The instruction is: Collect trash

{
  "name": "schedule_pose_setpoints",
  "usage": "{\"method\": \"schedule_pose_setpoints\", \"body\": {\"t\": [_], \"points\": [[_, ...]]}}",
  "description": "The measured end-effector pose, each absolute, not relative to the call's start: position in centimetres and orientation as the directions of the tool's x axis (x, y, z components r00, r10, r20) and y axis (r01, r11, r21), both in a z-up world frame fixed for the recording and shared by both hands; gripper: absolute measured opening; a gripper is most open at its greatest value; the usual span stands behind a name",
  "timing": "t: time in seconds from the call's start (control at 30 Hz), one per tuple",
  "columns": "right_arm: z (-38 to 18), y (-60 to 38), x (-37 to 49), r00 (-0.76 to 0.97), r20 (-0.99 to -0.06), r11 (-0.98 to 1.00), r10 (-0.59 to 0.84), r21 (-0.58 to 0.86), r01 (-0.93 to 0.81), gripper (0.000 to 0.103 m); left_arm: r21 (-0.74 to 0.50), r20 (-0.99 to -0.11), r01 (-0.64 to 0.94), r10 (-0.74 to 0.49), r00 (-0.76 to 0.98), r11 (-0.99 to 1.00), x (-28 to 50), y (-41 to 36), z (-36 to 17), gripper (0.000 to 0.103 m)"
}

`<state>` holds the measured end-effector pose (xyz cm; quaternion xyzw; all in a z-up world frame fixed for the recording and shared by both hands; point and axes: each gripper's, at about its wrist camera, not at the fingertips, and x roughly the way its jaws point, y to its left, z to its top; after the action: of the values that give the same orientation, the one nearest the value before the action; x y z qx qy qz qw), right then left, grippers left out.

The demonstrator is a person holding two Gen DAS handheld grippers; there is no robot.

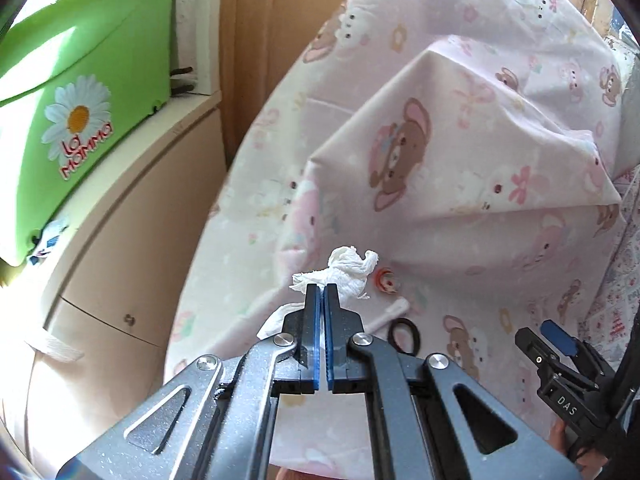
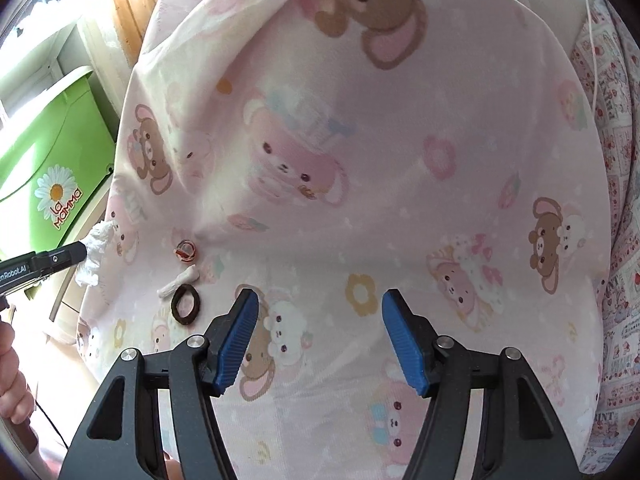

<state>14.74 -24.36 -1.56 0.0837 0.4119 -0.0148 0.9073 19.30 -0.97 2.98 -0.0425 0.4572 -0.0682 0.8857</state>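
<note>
Left claw pinches tissue; right claw gapes empty.

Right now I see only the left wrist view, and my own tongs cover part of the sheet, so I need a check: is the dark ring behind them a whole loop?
Observer: Yes. From the right wrist view, the dark brown hair tie is a closed loop lying flat on the pink cartoon-print bedsheet.
Operator: Does my catch trail anywhere?
Observer: Seen side-on, the crumpled white tissue sticks up above and hangs below the left tongs, at the sheet's edge.
Operator: Are the other tongs free?
Observer: The right tongs stand open with nothing between them.
</note>
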Motion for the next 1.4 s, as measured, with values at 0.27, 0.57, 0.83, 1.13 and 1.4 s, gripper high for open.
{"method": "schedule_pose_setpoints", "body": {"t": [0.27,0.57,0.83,1.13,1.4], "points": [[-4.2,-15.4,17.0,0.615,-0.785,0.996,0.073,0.023,-0.089,0.068,-0.098,-0.770,-0.075,-0.028,0.637,0.992,18.0,2.4,3.9,0.002],[-6.4,-12.4,19.5,0.588,-0.807,0.996,0.056,0.005,-0.087,0.066,-0.038,-0.749,-0.044,0.000,0.663,0.998,17.5,1.1,4.4,0.002],[-6.4,-11.9,20.0,0.610,-0.791,0.997,0.046,-0.003,-0.078,0.010,-0.052,-0.760,-0.045,-0.010,0.650,0.998,17.7,1.1,4.0,0.002],[-3.4,-15.4,18.3,0.679,-0.733,0.999,0.024,0.039,0.007,0.005,-0.015,-0.747,-0.016,0.000,0.665,1.000,17.1,0.0,4.0,0.002],[-0.1,-21.4,15.9,0.737,-0.674,0.986,0.050,0.150,0.071,0.001,-0.001,-0.757,-0.009,0.005,0.653,1.000,17.0,-0.3,3.3,0.002]]}}
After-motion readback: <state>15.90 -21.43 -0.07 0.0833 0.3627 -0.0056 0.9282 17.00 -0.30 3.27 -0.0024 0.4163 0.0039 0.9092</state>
